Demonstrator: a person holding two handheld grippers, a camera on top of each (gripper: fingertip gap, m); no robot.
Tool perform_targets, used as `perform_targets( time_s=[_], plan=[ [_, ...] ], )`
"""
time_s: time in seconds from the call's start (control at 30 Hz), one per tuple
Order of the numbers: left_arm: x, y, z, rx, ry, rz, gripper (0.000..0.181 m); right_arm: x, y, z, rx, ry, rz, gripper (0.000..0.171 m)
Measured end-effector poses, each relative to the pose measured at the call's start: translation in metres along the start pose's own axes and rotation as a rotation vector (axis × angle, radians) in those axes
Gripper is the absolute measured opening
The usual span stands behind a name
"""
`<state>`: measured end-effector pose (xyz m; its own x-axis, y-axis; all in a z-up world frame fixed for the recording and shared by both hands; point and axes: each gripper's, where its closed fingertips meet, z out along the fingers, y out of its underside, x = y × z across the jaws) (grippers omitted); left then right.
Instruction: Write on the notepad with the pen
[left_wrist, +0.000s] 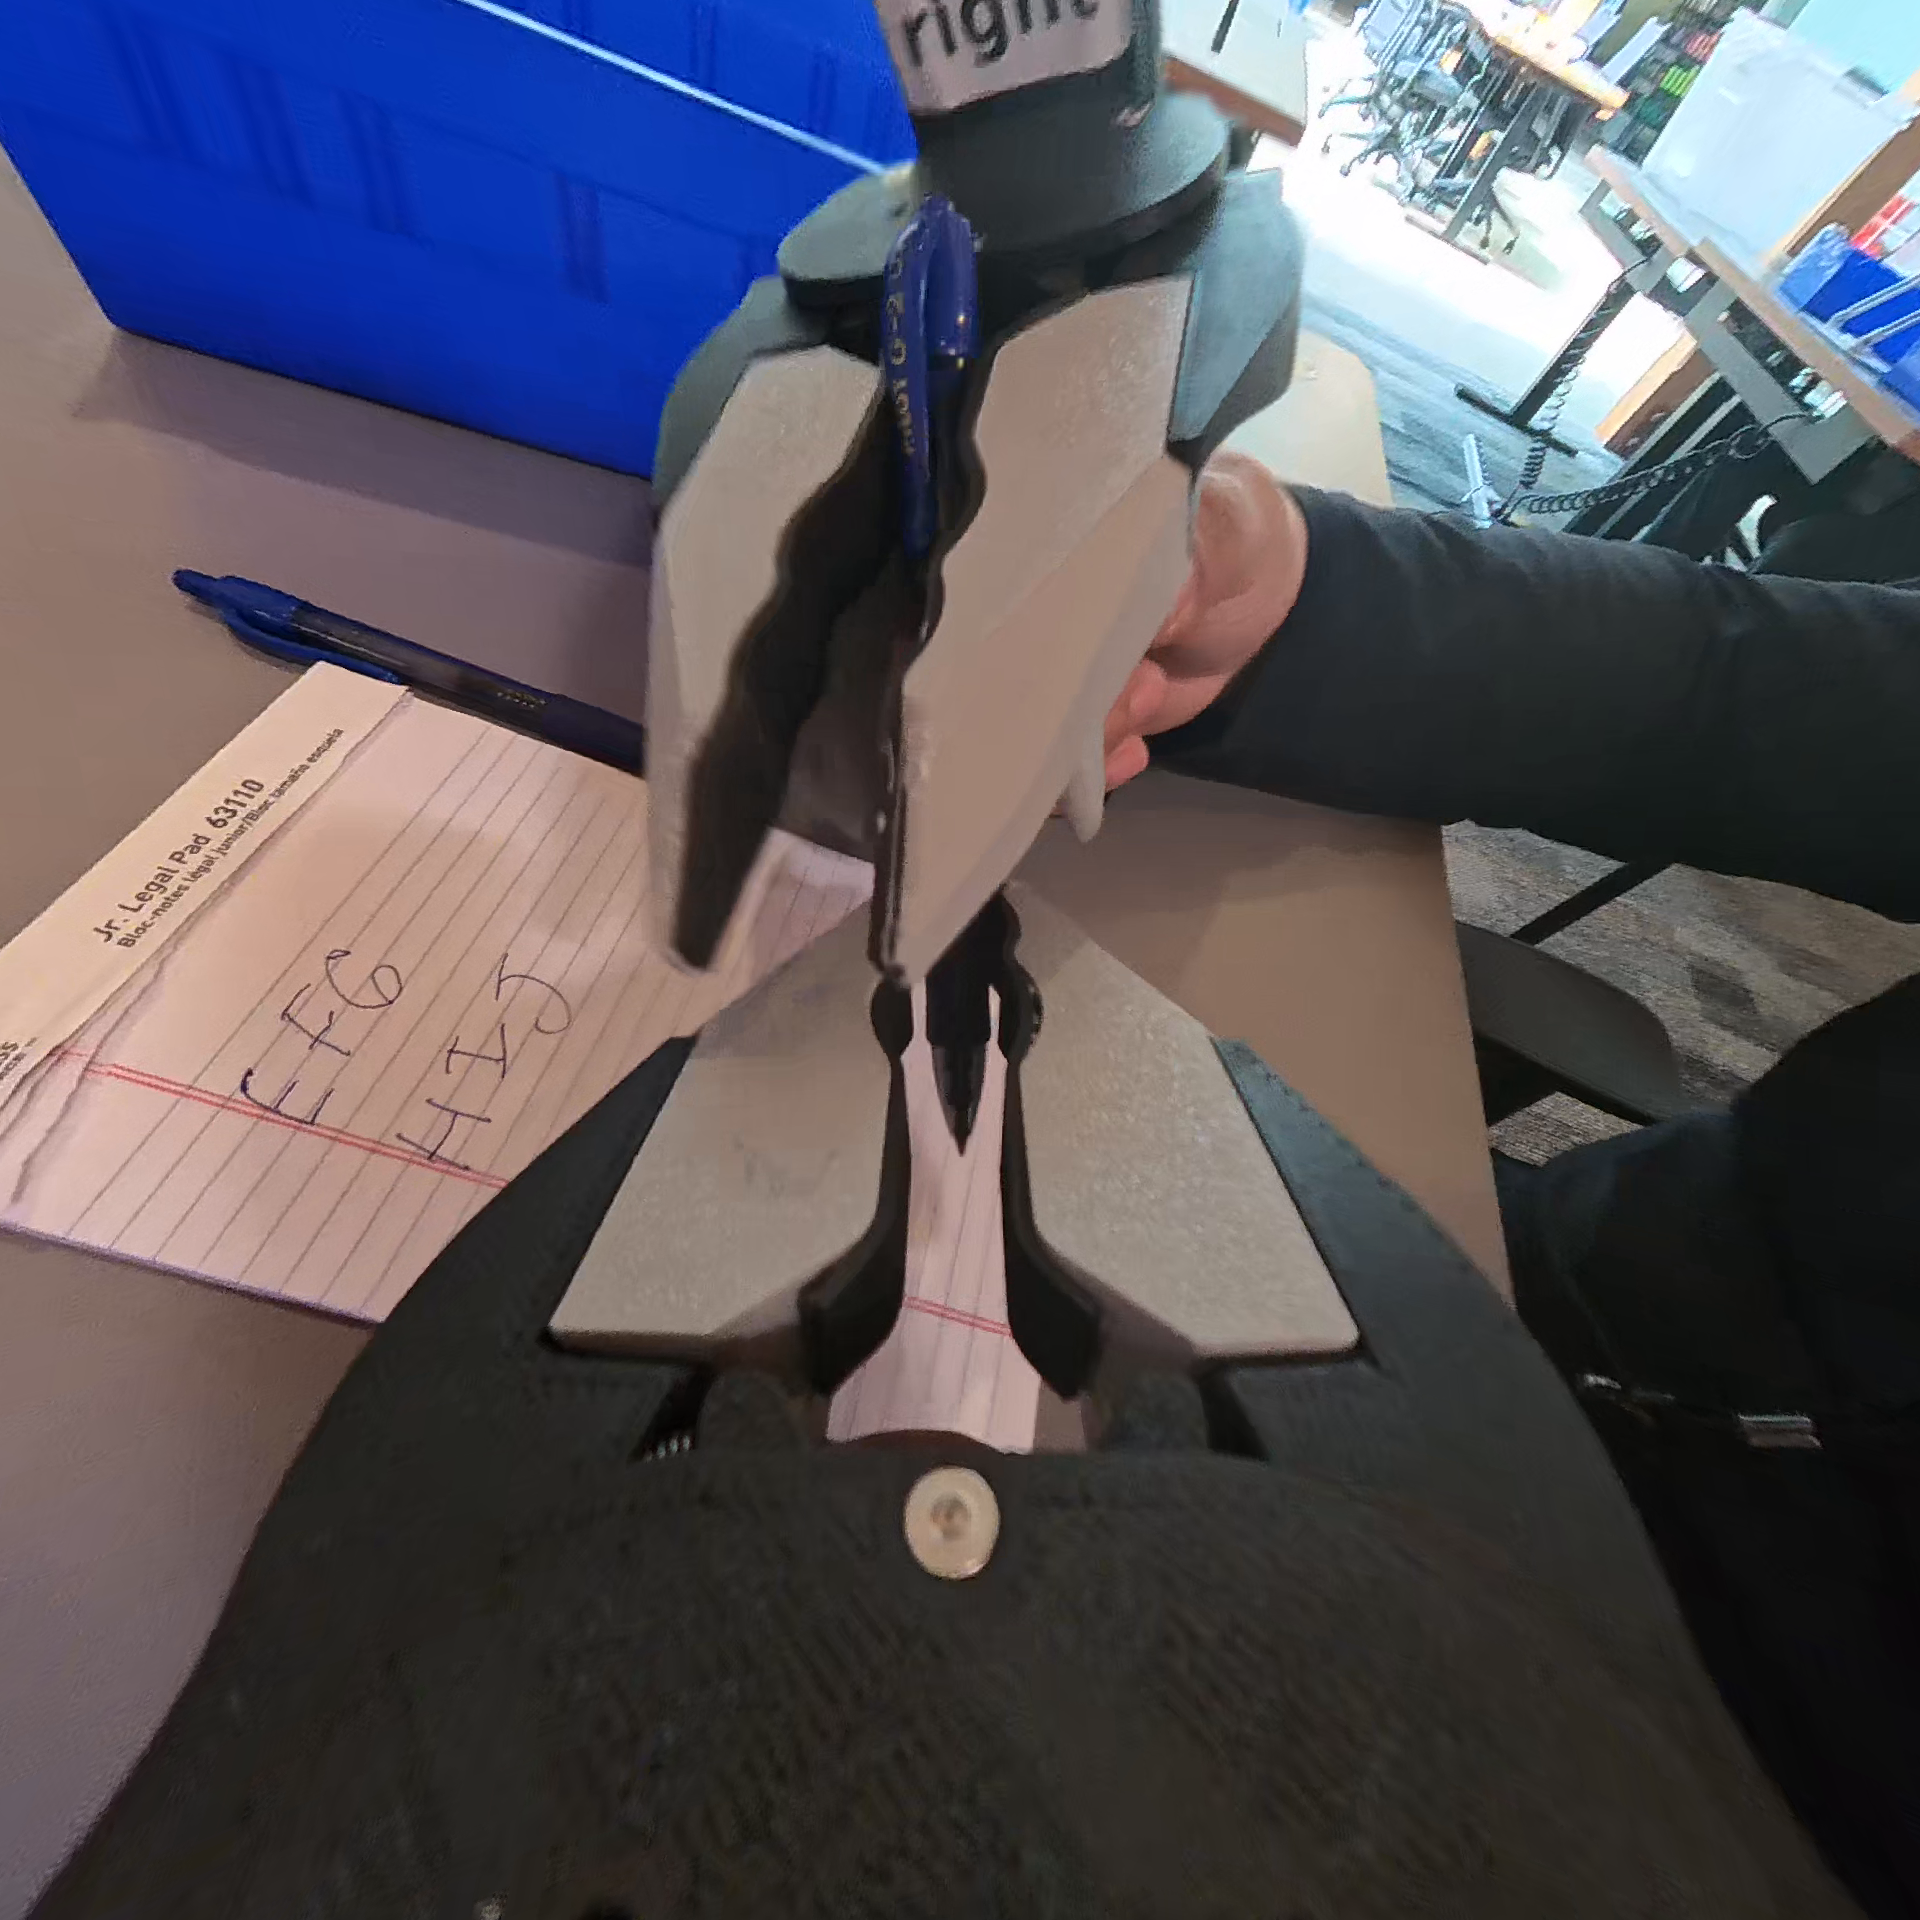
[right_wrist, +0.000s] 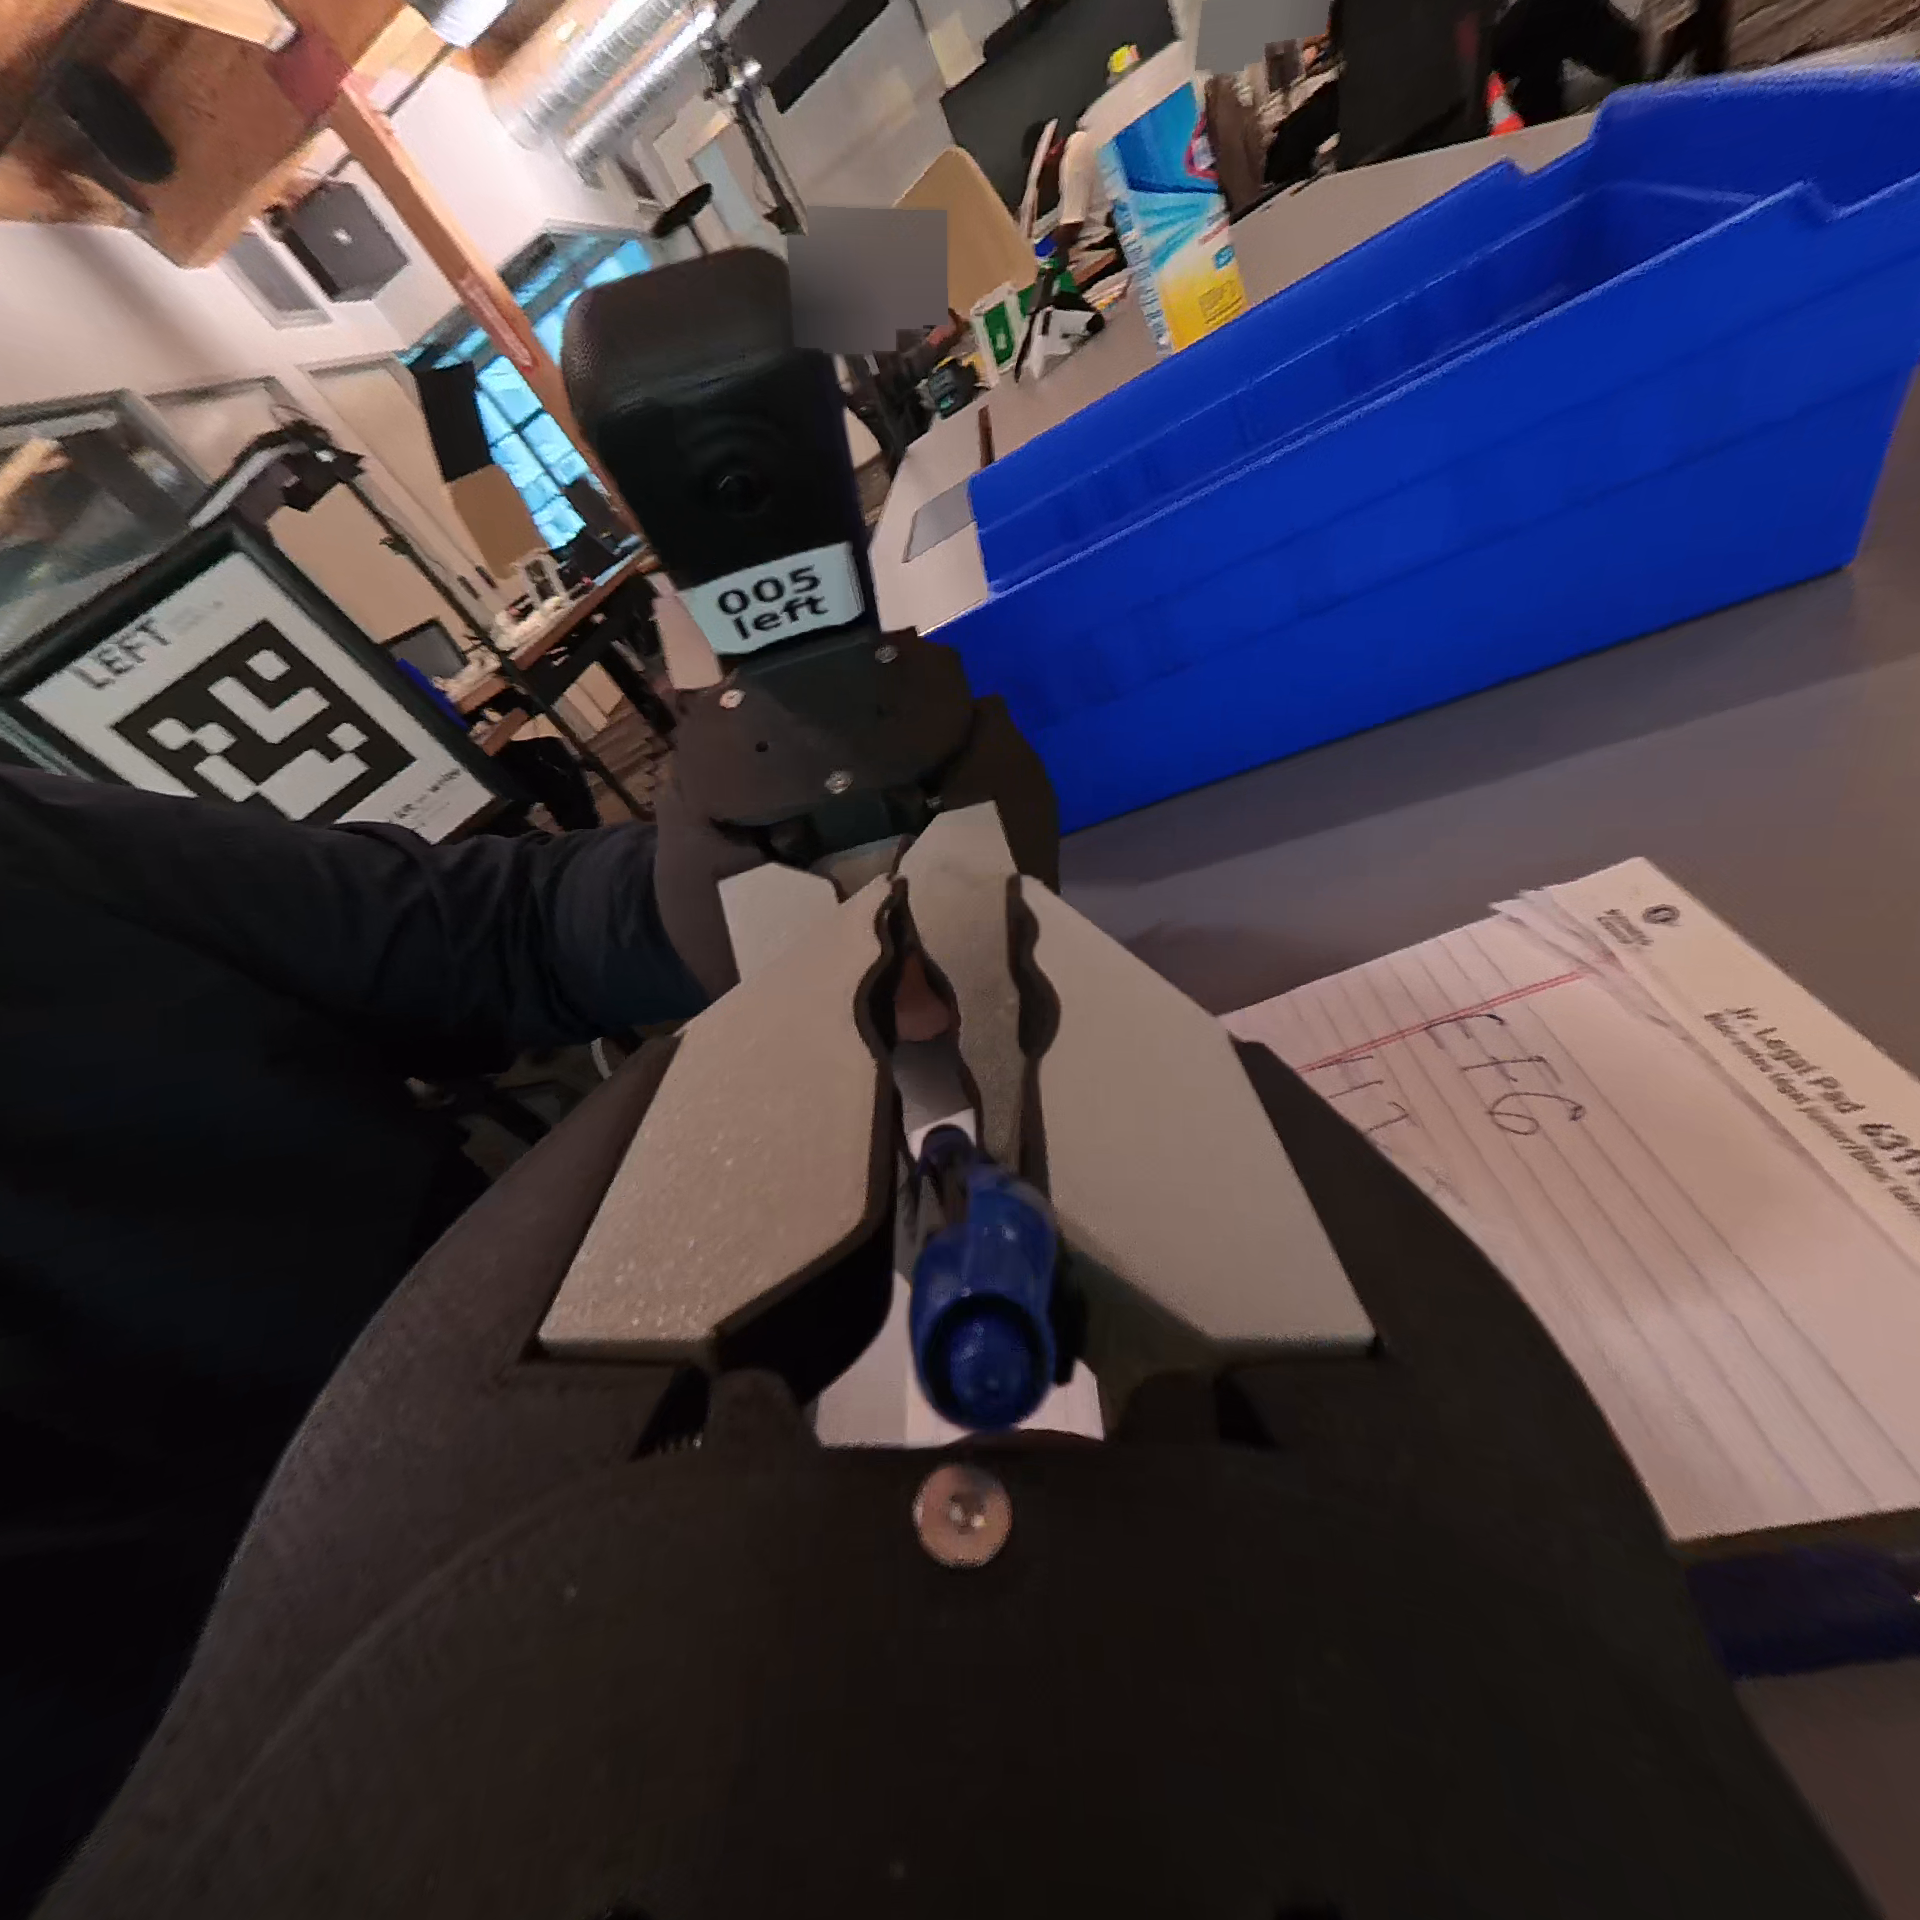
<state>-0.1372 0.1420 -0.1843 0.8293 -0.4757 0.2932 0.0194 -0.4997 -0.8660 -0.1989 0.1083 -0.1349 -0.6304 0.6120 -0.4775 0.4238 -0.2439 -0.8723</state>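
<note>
Notepad (left_wrist: 343, 997) already carries two handwritten rows; your right gripper (left_wrist: 894, 935) pinches the blue pen (left_wrist: 928, 384) above it, left gripper (left_wrist: 951, 1049) nearly pressed together around its tip, writing unfinished.

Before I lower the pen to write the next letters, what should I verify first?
1. Pen gripped by right claw: ok.
2. Pen tip over the notepad page: ok.
3. Tip touching paper: cannot tell.
4. Left claw clear of the tip: not ok, its open jaws flank it.
5. Second pen off the page: ok.
</note>
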Motion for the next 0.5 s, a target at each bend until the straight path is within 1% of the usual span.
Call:
perform_targets(
  time_s=[0.03, 0.13, 0.23, 0.33, 0.4, 0.5],
  plan=[
    [-0.001, 0.002, 0.001, -0.012, -0.008, 0.003, 0.009, 0.003, -0.006, -0.003, 0.029, 0.034, -0.018, 0.021],
    [-0.002, 0.001, 0.0, -0.004, -0.013, -0.002, 0.009, 0.016, -0.035, -0.027, 0.169, 0.16, -0.084, 0.018],
    [-0.002, -0.005, -0.003, 0.024, -0.015, 0.0, 0.009, 0.015, -0.06, -0.055, 0.315, 0.205, -0.126, 0.015],
    [-0.003, -0.009, -0.006, 0.044, -0.028, 0.007, 0.009, 0.017, -0.075, -0.074, 0.42, 0.236, -0.126, 0.002],
    [-0.004, -0.01, -0.007, 0.051, -0.033, 0.006, 0.008, 0.015, -0.076, -0.075, 0.432, 0.205, -0.104, 0.0],
    [-0.003, -0.012, -0.008, 0.066, -0.028, 0.003, 0.009, 0.014, -0.068, -0.065, 0.385, 0.141, -0.049, 0.0]
  ],
)
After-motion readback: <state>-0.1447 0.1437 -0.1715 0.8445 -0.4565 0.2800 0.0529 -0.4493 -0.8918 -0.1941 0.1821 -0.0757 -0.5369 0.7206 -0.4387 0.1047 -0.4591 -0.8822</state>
